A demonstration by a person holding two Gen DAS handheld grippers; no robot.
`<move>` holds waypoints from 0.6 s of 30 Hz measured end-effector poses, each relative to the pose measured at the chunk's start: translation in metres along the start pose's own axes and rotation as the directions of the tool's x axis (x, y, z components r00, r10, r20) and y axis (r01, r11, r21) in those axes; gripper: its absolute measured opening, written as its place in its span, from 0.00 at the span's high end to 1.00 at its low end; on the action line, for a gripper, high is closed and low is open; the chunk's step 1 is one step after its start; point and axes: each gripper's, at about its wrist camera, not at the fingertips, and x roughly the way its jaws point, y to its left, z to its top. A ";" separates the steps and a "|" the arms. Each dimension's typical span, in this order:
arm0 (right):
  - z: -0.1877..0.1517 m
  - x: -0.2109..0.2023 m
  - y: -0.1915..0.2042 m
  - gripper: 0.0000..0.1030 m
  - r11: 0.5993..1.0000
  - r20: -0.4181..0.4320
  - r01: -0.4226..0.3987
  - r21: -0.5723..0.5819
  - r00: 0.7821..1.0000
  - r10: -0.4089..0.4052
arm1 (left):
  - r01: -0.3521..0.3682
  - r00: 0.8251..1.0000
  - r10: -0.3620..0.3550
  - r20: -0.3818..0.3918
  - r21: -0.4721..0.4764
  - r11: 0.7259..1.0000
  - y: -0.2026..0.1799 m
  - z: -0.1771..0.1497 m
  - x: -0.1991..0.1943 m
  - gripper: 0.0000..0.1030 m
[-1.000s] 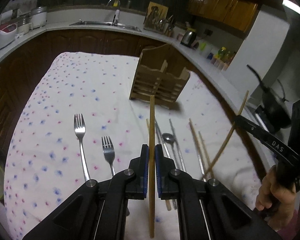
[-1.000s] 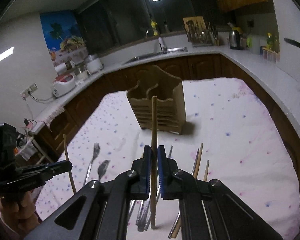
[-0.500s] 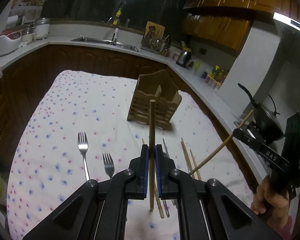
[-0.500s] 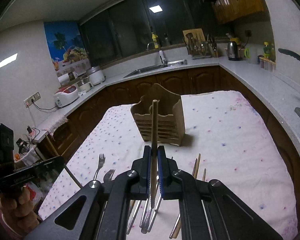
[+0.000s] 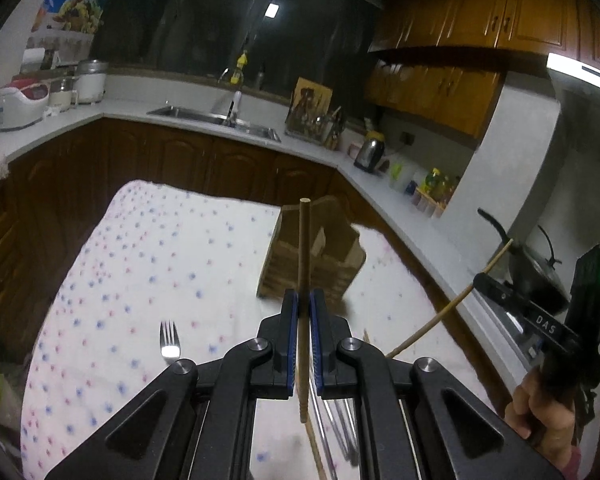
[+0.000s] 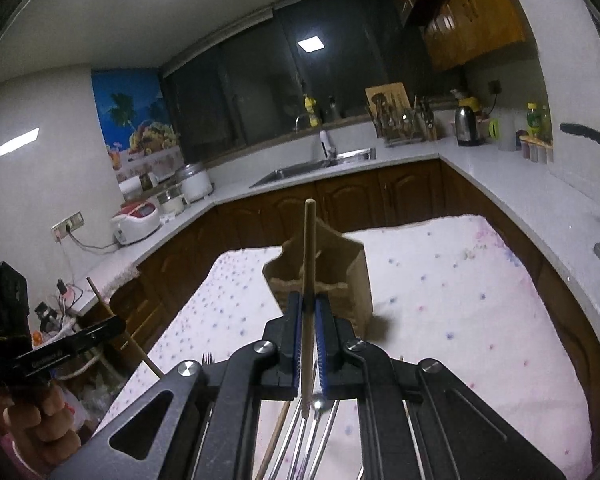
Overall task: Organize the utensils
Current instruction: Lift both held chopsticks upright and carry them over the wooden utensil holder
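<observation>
My left gripper [image 5: 303, 300] is shut on a wooden chopstick [image 5: 304, 248] held upright above the table. My right gripper [image 6: 308, 304] is shut on a second wooden chopstick [image 6: 309, 248], also upright. The wooden utensil holder [image 5: 312, 256] stands on the floral cloth ahead of both grippers; it also shows in the right wrist view [image 6: 332, 276]. The right gripper shows at the right edge of the left wrist view [image 5: 540, 320], its chopstick slanting. A fork [image 5: 169, 344] lies on the cloth at the left. Metal utensils [image 6: 308, 432] and loose chopsticks lie below the grippers.
The floral cloth [image 5: 160, 264] covers the table. Dark wooden cabinets and a white counter with a sink [image 5: 216, 116] wrap around the far side. A black pan [image 5: 536, 268] sits on the stove at the right. A kettle [image 5: 370, 152] stands on the counter.
Both grippers have risen and tilted up with their chopsticks, so the table utensils have dropped lower in view and more of the kitchen shows. The holder looks nearer.
</observation>
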 end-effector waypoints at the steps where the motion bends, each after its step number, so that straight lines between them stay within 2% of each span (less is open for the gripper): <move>1: 0.003 0.001 0.000 0.94 1.000 0.007 -0.002 0.002 1.000 0.002 | 0.000 1.000 0.000 0.013 0.001 1.000 0.000 0.005 0.002 0.96; 10: 0.059 0.026 -0.011 0.94 1.000 0.123 -0.001 0.006 0.992 0.000 | -0.001 0.989 0.000 0.148 0.007 1.000 0.002 0.052 0.038 0.96; 14: 0.085 0.048 -0.020 0.94 1.000 0.175 0.008 0.013 0.984 -0.010 | 0.004 0.980 -0.002 0.200 -0.008 1.000 0.006 0.071 0.072 0.96; 18: 0.098 0.077 -0.030 0.94 0.999 0.178 0.025 0.023 0.984 -0.028 | -0.001 0.973 0.006 0.233 -0.025 1.000 0.012 0.082 0.116 0.96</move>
